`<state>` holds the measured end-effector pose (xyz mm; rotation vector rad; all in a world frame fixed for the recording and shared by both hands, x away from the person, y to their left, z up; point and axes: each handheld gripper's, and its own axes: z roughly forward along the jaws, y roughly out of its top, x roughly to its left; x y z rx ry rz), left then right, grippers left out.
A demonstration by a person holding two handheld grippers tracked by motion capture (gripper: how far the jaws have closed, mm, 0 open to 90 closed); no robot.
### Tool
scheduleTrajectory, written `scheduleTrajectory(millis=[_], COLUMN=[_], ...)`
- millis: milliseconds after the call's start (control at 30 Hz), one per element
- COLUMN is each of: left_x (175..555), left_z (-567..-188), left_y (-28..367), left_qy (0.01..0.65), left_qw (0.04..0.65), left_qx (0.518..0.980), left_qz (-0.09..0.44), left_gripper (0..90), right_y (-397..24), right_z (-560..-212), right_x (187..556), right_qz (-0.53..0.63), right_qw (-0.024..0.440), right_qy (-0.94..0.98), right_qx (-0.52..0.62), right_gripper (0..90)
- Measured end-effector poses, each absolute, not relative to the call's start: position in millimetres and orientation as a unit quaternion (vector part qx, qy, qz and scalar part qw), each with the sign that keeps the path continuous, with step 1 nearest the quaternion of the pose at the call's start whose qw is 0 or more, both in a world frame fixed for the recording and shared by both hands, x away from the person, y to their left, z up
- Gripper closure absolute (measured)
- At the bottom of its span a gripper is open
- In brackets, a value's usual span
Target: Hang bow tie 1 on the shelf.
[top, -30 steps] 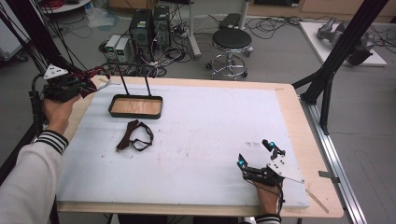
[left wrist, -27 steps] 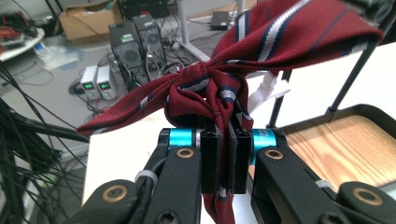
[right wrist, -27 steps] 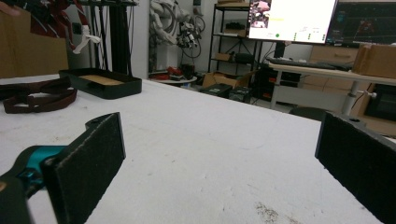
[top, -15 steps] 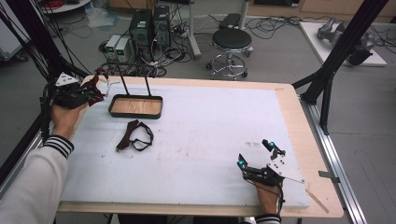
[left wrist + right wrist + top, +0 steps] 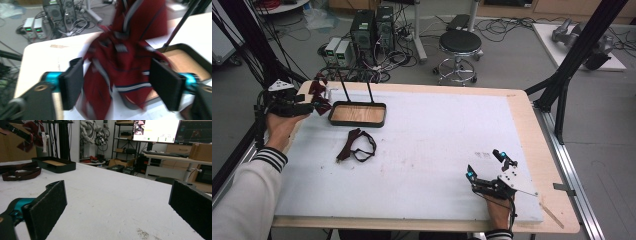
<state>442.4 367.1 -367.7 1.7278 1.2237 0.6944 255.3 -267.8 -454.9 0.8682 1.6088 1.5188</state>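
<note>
At the upper left of the high view, your left gripper (image 5: 314, 102) has its jaws spread around a dangling red striped tie (image 5: 125, 57), just left of the black tray (image 5: 357, 114). Your right gripper (image 5: 486, 167), wide open and empty, rests far off at lower right, so the left hand is nearer.

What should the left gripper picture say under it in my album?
Red striped tie hanging between the left gripper jaws.
</note>
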Motion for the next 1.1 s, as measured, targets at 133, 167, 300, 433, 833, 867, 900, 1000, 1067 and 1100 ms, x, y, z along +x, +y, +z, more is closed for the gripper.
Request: scheduleTrajectory(millis=[133, 167, 300, 433, 833, 867, 900, 1000, 1067, 1100], left_x=[436.4, 434.9, 427.9, 416.7, 380.0, 377.0, 374.5, 366.9, 362.6, 359.5], left_z=[-363.2, -361.8, -357.2, -352.4, -344.2, -344.6, -345.0, -346.1, -347.4, -348.4], left_y=[367.3, 367.1, 365.3, 361.8, 341.3, 338.4, 336.1, 330.1, 327.3, 325.3], left_qy=[0.469, 0.465, 0.450, 0.438, 0.367, 0.362, 0.357, 0.344, 0.335, 0.329], left_qw=[0.455, 0.461, 0.477, 0.497, 0.561, 0.565, 0.571, 0.585, 0.593, 0.597], left_qx=[0.699, 0.698, 0.696, 0.689, 0.683, 0.684, 0.683, 0.681, 0.679, 0.679], left_qz=[0.291, 0.291, 0.293, 0.295, 0.289, 0.286, 0.283, 0.276, 0.272, 0.272], left_gripper=[18.4, 18.3, 17.6, 17.6, 17.3, 17.3, 17.2, 16.8, 16.8, 16.7], right_y=[-267.8, -268.0, -268.0, -268.0, -268.9, -268.9, -268.9, -269.0, -268.9, -269.0], right_z=[-454.9, -454.9, -454.9, -455.0, -455.2, -455.2, -455.2, -455.2, -455.2, -455.3], right_x=[255.2, 255.3, 255.2, 254.7, 254.9, 254.8, 254.8, 254.6, 254.3, 254.4], right_qz=[0.593, 0.592, 0.593, 0.593, 0.597, 0.597, 0.597, 0.595, 0.595, 0.595], right_qw=[0.372, 0.374, 0.373, 0.372, 0.372, 0.372, 0.373, 0.374, 0.373, 0.374], right_qy=[0.628, 0.629, 0.627, 0.627, 0.624, 0.624, 0.624, 0.625, 0.625, 0.625], right_qx=[0.340, 0.338, 0.340, 0.341, 0.340, 0.340, 0.340, 0.338, 0.339, 0.339], right_gripper=[0.7, 0.7, 0.7, 0.7, 0.7, 0.7, 0.7, 0.7, 0.7, 0.7])
